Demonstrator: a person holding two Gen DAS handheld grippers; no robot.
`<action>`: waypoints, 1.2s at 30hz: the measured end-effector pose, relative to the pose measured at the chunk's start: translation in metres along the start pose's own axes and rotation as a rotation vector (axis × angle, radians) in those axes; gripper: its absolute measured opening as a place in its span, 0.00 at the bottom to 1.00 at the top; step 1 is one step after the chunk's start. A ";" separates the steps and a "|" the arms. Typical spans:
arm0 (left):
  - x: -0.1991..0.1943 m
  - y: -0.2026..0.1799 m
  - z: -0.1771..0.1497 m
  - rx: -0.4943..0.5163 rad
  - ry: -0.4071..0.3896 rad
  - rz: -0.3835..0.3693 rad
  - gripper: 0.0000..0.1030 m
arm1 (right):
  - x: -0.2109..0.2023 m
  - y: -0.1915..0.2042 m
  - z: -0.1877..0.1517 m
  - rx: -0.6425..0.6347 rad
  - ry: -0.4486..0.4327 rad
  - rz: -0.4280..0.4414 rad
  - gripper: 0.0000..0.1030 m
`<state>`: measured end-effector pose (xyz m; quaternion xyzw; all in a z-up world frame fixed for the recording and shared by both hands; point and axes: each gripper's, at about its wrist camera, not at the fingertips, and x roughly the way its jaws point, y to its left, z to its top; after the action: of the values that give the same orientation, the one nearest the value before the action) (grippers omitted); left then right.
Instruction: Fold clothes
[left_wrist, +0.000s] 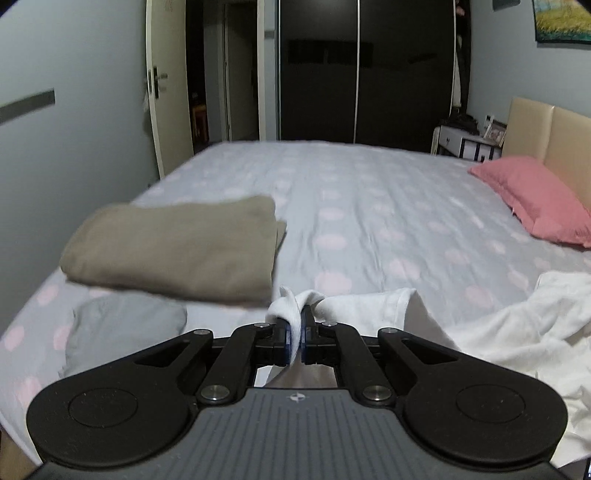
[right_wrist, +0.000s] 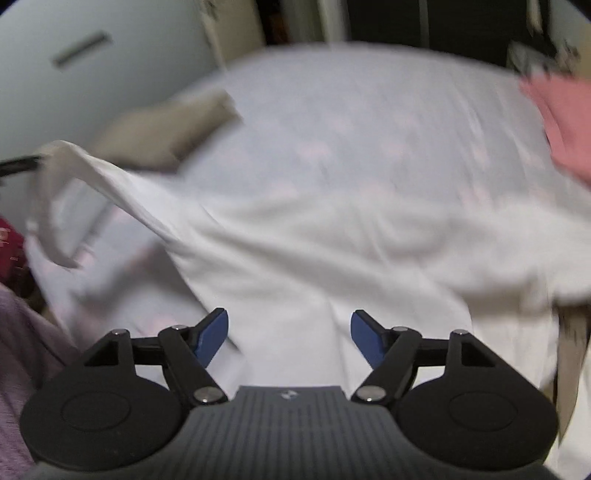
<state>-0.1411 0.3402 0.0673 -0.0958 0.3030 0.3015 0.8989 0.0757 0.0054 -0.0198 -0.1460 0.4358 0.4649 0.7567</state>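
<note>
A white garment (left_wrist: 517, 332) lies rumpled on the bed at the near right. My left gripper (left_wrist: 294, 332) is shut on a bunched edge of it and holds that edge above the bed. In the right wrist view the white garment (right_wrist: 332, 251) spreads wide over the bed, one end pulled up toward the left. My right gripper (right_wrist: 289, 336) is open and empty just above the cloth. A folded olive-brown garment (left_wrist: 177, 247) lies on the bed at the left; it also shows blurred in the right wrist view (right_wrist: 166, 129).
The bed (left_wrist: 369, 206) has a grey sheet with pale pink spots. A pink pillow (left_wrist: 532, 199) lies by the headboard at the right. A grey folded item (left_wrist: 122, 328) lies near the left edge. A dark wardrobe (left_wrist: 362, 70) and an open door stand beyond the bed.
</note>
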 end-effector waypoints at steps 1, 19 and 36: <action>0.006 0.002 -0.006 -0.003 0.017 0.001 0.03 | 0.009 0.001 -0.005 0.023 0.032 0.009 0.75; 0.020 0.013 -0.032 0.007 0.081 0.010 0.03 | 0.108 0.067 -0.051 -0.029 0.285 -0.138 0.01; -0.023 0.046 0.049 0.003 -0.140 0.072 0.02 | 0.015 0.104 -0.024 0.052 0.183 0.438 0.00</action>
<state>-0.1599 0.3830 0.1208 -0.0623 0.2433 0.3393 0.9065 -0.0205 0.0540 -0.0260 -0.0697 0.5358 0.5914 0.5986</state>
